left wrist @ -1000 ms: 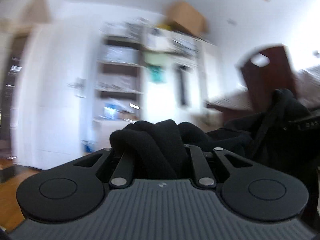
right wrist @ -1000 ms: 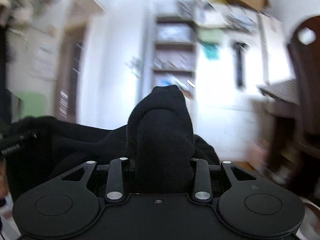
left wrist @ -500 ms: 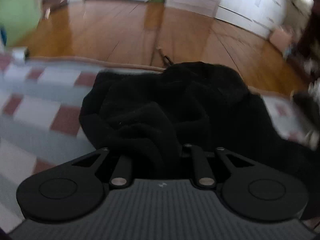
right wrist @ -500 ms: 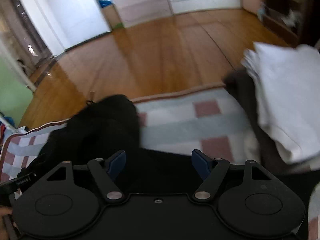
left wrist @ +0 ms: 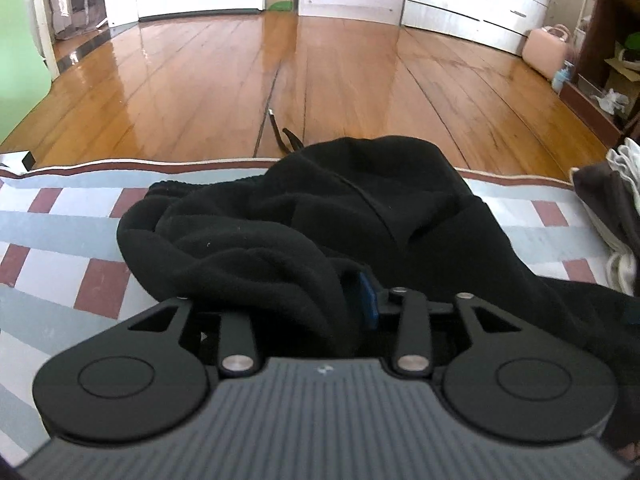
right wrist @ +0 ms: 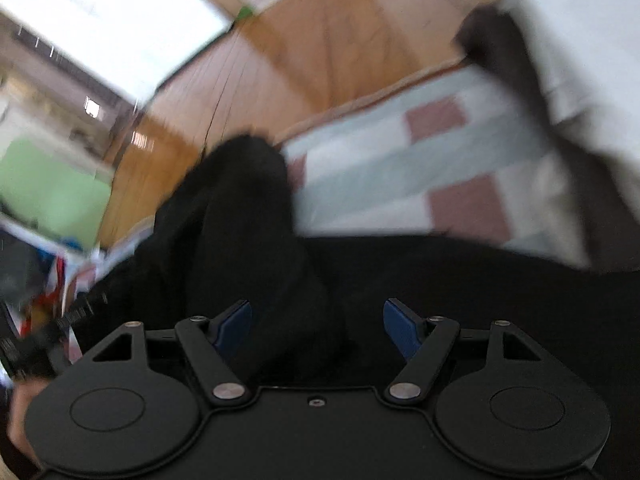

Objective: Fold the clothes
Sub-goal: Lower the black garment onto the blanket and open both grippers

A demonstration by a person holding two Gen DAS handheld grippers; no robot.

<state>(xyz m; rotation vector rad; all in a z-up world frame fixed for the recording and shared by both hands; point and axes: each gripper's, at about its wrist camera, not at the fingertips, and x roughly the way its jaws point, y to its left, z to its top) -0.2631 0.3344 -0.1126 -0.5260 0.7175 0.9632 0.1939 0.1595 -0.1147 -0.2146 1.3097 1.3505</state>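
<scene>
A black fleece garment [left wrist: 360,208] lies crumpled on a checked bed cover [left wrist: 80,232], close to its far edge. My left gripper [left wrist: 320,292] sits low over the near part of the garment. Its jaws are opening: a thick fold of black cloth still lies between them and hides the left finger, while the blue pad [left wrist: 368,300] of the right finger shows bare. In the blurred right wrist view, my right gripper [right wrist: 316,316] stands open and wide. The black garment [right wrist: 240,208] runs loosely between its blue pads [right wrist: 236,324] without being pinched.
A pile of folded clothes [left wrist: 616,200], dark and white, lies at the right end of the cover and shows as the pile [right wrist: 560,40] in the right wrist view. Beyond the cover's edge is wooden floor [left wrist: 320,72], with a pink case [left wrist: 546,48] by the cabinets.
Both grippers came down from facing the room to the checked cover, laying the black garment on it. The right jaws opened off the cloth; the left jaws have begun to part.
</scene>
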